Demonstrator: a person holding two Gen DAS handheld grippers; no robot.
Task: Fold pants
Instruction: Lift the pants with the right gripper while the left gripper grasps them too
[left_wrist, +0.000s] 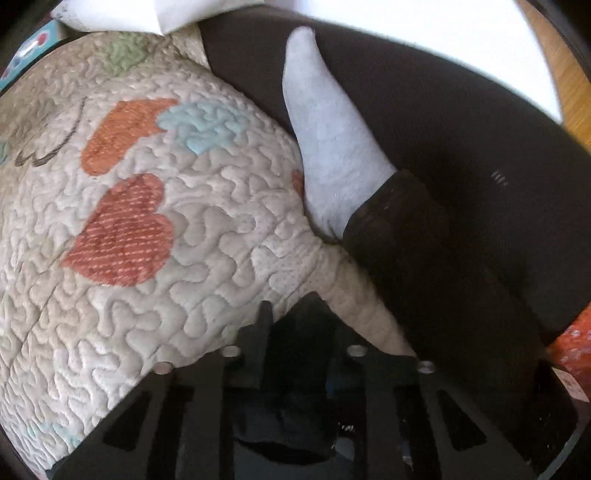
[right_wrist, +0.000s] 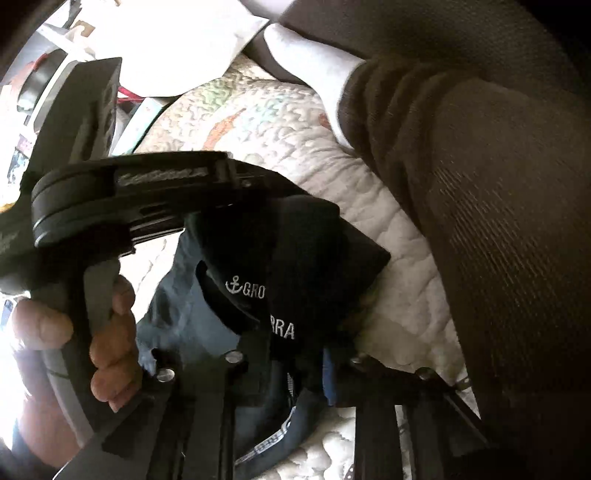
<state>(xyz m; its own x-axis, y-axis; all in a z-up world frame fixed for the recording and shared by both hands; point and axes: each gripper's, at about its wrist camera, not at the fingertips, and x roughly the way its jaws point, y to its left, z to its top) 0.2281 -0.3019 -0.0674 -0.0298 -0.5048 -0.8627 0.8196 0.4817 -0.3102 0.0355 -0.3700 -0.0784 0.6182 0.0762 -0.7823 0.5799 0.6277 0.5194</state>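
The pants (right_wrist: 284, 280) are dark navy with white lettering and an anchor mark. In the right wrist view they hang bunched between my two grippers, just above the quilt. My right gripper (right_wrist: 295, 354) is shut on the pants fabric. My left gripper, seen from outside in the right wrist view (right_wrist: 207, 206), also clamps the pants' top edge, with a hand on its handle. In the left wrist view my left gripper (left_wrist: 295, 332) is shut on a dark wad of the pants (left_wrist: 291, 417) low between its fingers.
A cream quilt (left_wrist: 155, 295) with orange and blue hearts covers the bed. The person's leg in brown trousers (left_wrist: 461, 206) and a grey sock (left_wrist: 328, 147) rests on it at right. A white pillow (left_wrist: 122, 14) lies at the far edge.
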